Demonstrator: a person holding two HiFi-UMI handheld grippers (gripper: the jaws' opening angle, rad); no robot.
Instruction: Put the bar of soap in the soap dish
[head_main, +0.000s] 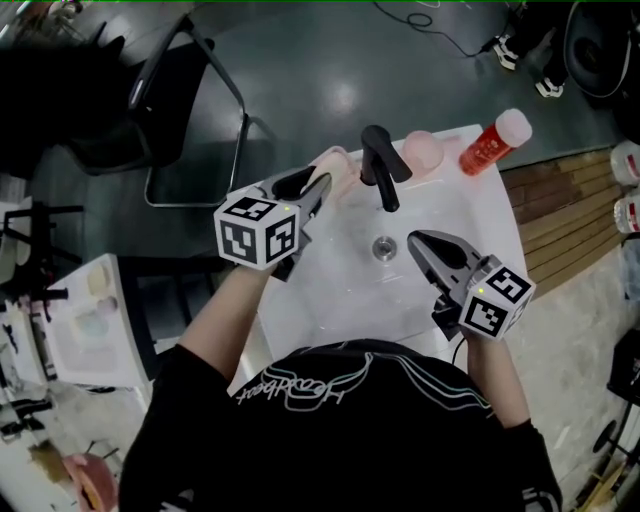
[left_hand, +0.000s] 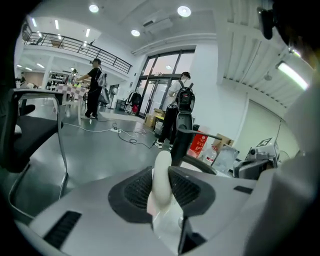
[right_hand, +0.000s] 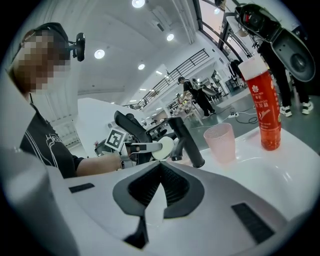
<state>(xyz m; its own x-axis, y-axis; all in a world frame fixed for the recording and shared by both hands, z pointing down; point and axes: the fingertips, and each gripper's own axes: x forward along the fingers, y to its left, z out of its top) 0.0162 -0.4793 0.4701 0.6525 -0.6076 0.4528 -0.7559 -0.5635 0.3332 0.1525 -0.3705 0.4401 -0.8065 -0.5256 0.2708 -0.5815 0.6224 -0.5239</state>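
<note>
A white oval bar of soap (left_hand: 161, 182) stands on edge between the pads of my left gripper (left_hand: 161, 172), which is shut on it. In the head view that gripper (head_main: 318, 188) hovers over the sink's left rear corner, right beside the pale pink soap dish (head_main: 343, 172). The right gripper view shows the soap (right_hand: 163, 148) held just left of the black tap (right_hand: 186, 141). My right gripper (right_hand: 161, 167) has its pads meeting at the tips with nothing between them. It hangs over the right side of the basin (head_main: 420, 242).
The white sink (head_main: 350, 290) has a drain (head_main: 384, 246) under the black tap (head_main: 380, 165). A pink cup (head_main: 423, 150) and a red bottle (head_main: 492, 143) stand on the back rim. A black chair (head_main: 150, 100) is left of the sink.
</note>
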